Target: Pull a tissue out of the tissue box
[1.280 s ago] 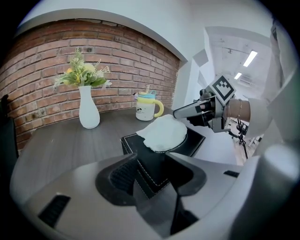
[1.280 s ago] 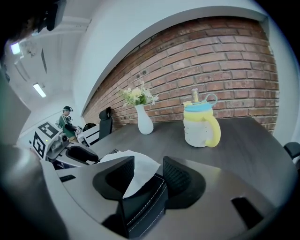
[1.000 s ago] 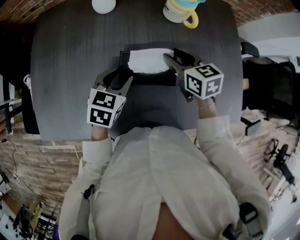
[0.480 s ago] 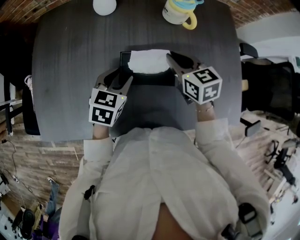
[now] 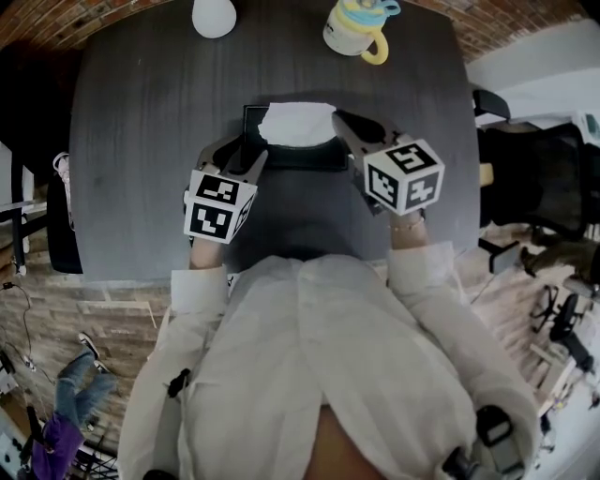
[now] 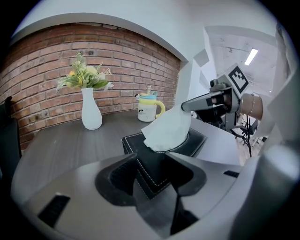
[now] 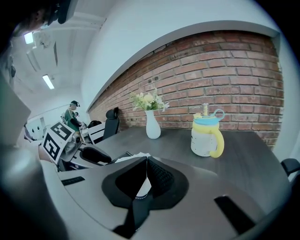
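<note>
A black tissue box [image 5: 309, 156] sits mid-table with a white tissue [image 5: 298, 123] standing out of its top slot. My right gripper [image 5: 337, 119] is at the tissue's right edge. Its jaws have just been closing and are now shut on the tissue [image 7: 142, 187], a strip of which shows between the pads. The tissue [image 6: 166, 131] rises as a peak toward the right gripper [image 6: 185, 107]. My left gripper [image 5: 236, 155] grips the near left corner of the box [image 6: 157, 164], one jaw on each side of it.
A white mug with a yellow handle and blue lid [image 5: 356, 26] stands at the table's far edge. A white vase [image 5: 214, 14] with flowers [image 6: 84, 77] stands to its left. The dark table [image 5: 141, 141] has black chairs [image 5: 534, 178] to its right.
The right gripper's jaws have gone from open beside the tissue to shut on its edge and have risen slightly. The left gripper and the box have stayed put.
</note>
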A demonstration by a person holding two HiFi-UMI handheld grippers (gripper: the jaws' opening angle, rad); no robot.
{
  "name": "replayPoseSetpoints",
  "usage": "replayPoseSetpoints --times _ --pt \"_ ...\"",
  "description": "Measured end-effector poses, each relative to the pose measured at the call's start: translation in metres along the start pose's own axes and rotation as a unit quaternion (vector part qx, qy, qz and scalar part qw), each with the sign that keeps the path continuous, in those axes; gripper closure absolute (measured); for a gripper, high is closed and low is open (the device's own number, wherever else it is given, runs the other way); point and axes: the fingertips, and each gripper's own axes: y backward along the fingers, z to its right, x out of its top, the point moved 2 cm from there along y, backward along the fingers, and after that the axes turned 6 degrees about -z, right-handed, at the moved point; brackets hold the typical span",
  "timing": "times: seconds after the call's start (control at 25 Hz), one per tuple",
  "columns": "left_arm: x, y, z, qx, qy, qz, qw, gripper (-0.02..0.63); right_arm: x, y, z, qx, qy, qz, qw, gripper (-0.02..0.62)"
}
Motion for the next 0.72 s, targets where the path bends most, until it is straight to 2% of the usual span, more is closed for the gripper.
replayPoseSetpoints --times 0.72 --pt "-0.001 -0.001 0.0 0.009 -0.004 0.007 0.9999 0.426 0.018 0.009 -0.021 0.005 -0.002 0.031 1.0 0.589"
